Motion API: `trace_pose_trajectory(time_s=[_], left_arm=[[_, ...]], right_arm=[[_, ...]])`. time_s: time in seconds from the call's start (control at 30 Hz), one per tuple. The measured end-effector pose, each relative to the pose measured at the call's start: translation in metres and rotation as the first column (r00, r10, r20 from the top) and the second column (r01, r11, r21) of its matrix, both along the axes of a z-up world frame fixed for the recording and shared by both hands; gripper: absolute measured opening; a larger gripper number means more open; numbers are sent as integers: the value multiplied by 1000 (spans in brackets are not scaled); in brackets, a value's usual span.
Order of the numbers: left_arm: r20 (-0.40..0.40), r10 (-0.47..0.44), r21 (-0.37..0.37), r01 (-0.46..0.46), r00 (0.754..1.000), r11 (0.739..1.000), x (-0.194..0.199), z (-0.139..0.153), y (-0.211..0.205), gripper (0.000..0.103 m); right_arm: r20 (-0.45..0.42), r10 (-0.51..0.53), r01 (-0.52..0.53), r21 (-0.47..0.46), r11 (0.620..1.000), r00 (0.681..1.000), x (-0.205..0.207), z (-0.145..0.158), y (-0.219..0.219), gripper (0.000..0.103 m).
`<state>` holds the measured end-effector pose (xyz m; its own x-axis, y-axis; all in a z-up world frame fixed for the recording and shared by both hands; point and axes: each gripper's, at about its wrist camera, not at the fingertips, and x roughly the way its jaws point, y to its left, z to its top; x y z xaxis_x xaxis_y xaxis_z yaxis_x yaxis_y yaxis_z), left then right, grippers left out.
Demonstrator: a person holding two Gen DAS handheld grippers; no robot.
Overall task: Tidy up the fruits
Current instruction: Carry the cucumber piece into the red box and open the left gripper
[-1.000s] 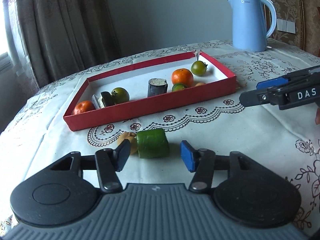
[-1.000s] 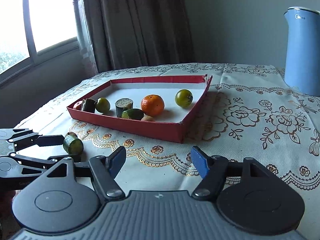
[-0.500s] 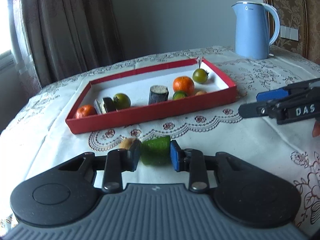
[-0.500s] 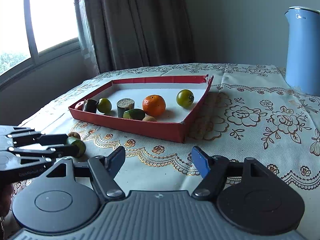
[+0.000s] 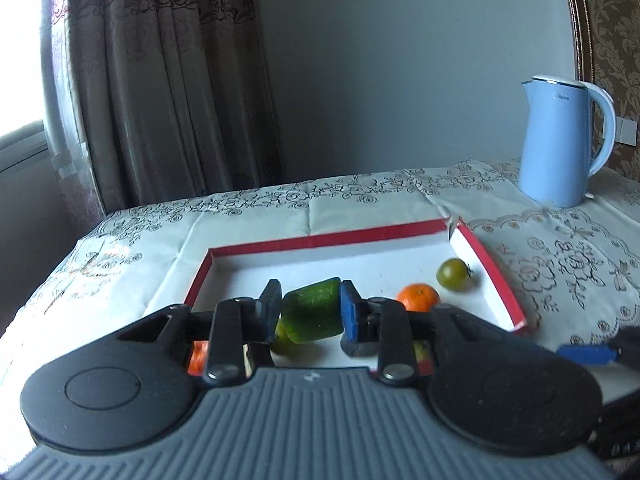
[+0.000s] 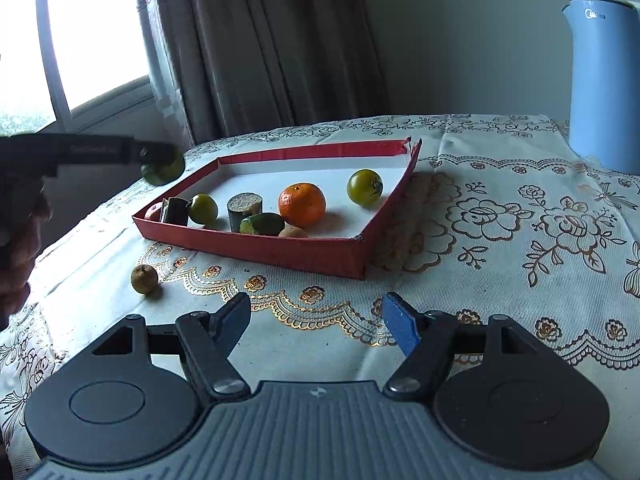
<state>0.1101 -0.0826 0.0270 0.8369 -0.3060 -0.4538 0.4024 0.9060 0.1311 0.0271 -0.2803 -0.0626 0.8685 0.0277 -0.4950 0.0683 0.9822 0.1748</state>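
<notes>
Lifted off the floral-clothed bench (image 6: 500, 240), the green chunk (image 5: 314, 316) sits pinched in the left gripper (image 5: 308, 314) above the red tray (image 6: 280, 250) of fruit; the right gripper (image 6: 316, 322) is spread, curtains (image 6: 260, 48) far behind.

The blue kettle (image 6: 604, 76) bears a small brand mark reading roughly "Midea".

Daylight enters from the window (image 6: 92, 36) at the left, blown out to white in the right wrist view. The room is otherwise dim, the grey wall (image 5: 400, 60) flat and shadowed. Fruit in the tray (image 6: 280, 250) casts soft shadows toward the right. Fisheye distortion bends the curtain (image 5: 160, 80) and the tabletop's edges. The left wrist view is slightly blurred; the left gripper (image 6: 160, 156) is smeared in the right wrist view.
</notes>
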Motion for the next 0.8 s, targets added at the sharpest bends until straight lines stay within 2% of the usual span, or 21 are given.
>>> trace_pose_trajectory(time_s=[0.3,0.5,0.57,0.6,0.63,0.8], left_arm=[[-19,26,33,-26,999,999,40,-23,-22,28],[-70,61,46,-58,996,997,58,-45,-22,29],[-57,87,47,-84,995,995,59,-50,-20,46],[-46,101,43,-99,994,994,58,-50,-19,63],[-32,108,38,-107,994,994,57,-50,-17,71],[-23,110,4,-110,994,994,39,-37,-2,84]], right_arm=[[-8,2,-2,11,1000,1000,1,-1,-1,73],[-18,1,0,28,1000,1000,3,-3,-3,73],[-21,2,-2,31,1000,1000,3,-3,-3,73],[-23,3,-2,35,999,1000,3,-4,-4,73],[-26,2,-1,42,999,1000,4,-4,-5,73],[-17,-1,2,67,998,1000,2,-4,-9,73]])
